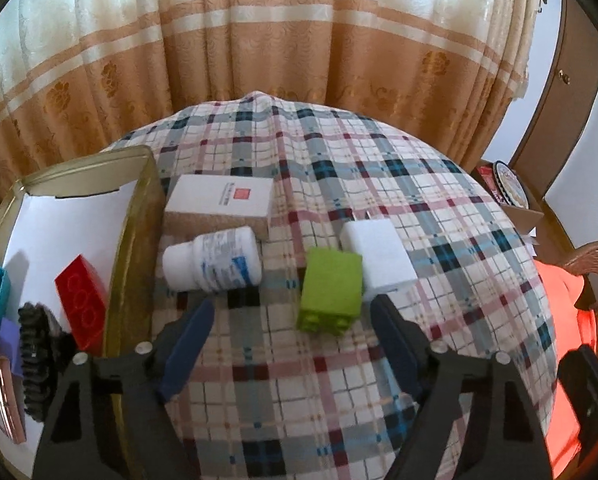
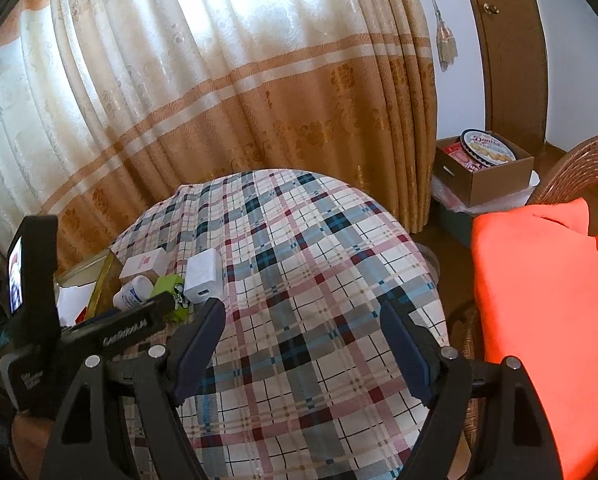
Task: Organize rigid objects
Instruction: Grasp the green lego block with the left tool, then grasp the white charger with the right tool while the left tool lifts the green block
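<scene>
While left gripper (image 1: 291, 312) hangs wide, empty, green block (image 1: 331, 292) lies between fingers on plaid counter (image 1: 439, 184), touching white charger (image 1: 379, 258). Gold tin (image 1: 139, 216) left holds red block (image 1: 81, 300). Right gripper (image 2: 303, 320) wide, empty.

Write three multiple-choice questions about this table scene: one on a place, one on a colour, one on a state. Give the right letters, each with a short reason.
1. Where is the red brick?
A. in the gold tin
B. on the cloth
C. in a gripper

2. What colour is the brick beside the white charger?
A. blue
B. green
C. yellow

3. How is the pill bottle positioned?
A. upright
B. on its side
C. gripped

Answers:
1 A, it sits inside the tin's walls.
2 B, the green brick touches the charger.
3 B, it lies flat on the cloth.
</scene>
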